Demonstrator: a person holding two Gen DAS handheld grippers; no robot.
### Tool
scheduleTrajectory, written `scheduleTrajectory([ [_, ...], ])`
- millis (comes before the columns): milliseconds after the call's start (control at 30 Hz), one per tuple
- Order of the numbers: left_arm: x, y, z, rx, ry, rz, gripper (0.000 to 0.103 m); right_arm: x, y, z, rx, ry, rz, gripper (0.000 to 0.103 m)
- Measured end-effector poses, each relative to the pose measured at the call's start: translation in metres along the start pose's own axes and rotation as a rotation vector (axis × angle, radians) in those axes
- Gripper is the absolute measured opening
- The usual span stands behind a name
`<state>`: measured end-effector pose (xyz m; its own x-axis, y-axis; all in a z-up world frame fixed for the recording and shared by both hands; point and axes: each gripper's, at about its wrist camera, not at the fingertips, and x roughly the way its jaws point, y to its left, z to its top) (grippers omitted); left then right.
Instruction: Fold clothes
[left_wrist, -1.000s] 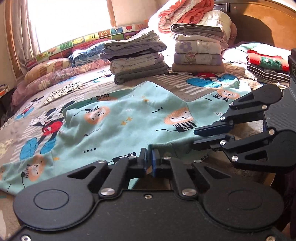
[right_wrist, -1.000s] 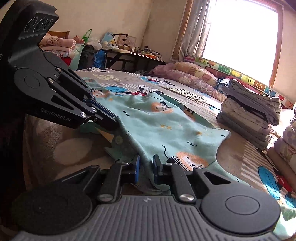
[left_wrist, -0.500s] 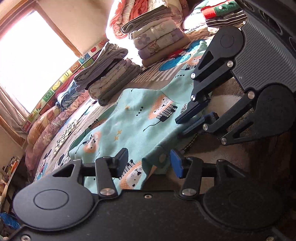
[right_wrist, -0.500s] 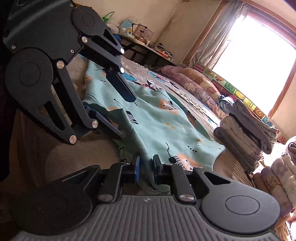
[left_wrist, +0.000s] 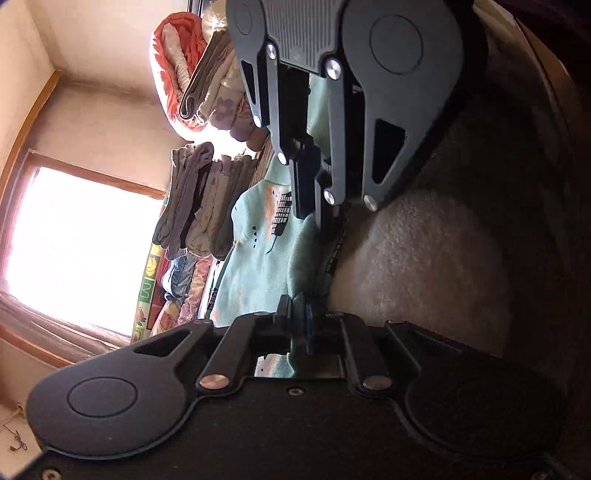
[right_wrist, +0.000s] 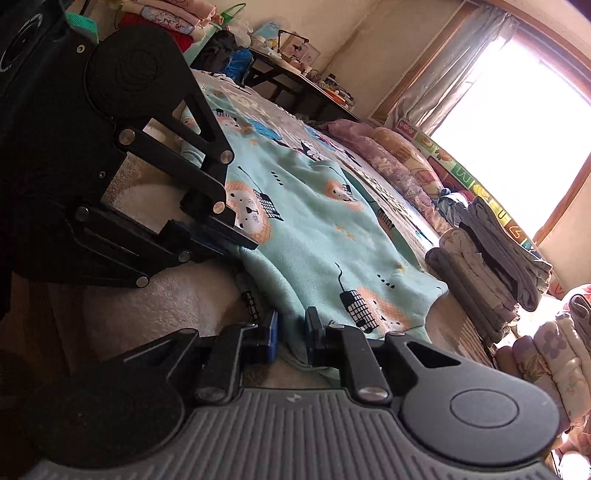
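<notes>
Both claws are gripping the near hem of the turquoise fleece garment with lion prints (right_wrist: 314, 236), which is spreading away ahead of them over the bed. I am seeing my left claw (left_wrist: 298, 321) pinching a bunched fold, and my right claw (right_wrist: 291, 332) narrowly clamping the hem just beside it.

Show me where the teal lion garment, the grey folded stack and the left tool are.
teal lion garment (right_wrist: 314, 229), right wrist view, its flat middle.
grey folded stack (right_wrist: 491, 258), right wrist view, its side.
left tool (left_wrist: 300, 317), left wrist view, between fingertips.
</notes>
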<state>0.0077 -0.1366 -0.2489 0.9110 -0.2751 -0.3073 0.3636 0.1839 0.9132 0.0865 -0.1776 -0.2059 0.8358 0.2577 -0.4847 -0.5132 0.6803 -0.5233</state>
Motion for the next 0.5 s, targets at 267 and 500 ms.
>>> scheduleTrajectory([
  [267, -0.008, 0.005, 0.000, -0.038, 0.041, -0.064, 0.007, -0.017, -0.014, -0.012, 0.069, 0.001, 0.044, 0.020],
  [500, -0.031, 0.068, -0.005, -0.423, 0.036, -0.176, 0.022, -0.043, -0.047, -0.018, 0.336, -0.103, 0.088, 0.020],
])
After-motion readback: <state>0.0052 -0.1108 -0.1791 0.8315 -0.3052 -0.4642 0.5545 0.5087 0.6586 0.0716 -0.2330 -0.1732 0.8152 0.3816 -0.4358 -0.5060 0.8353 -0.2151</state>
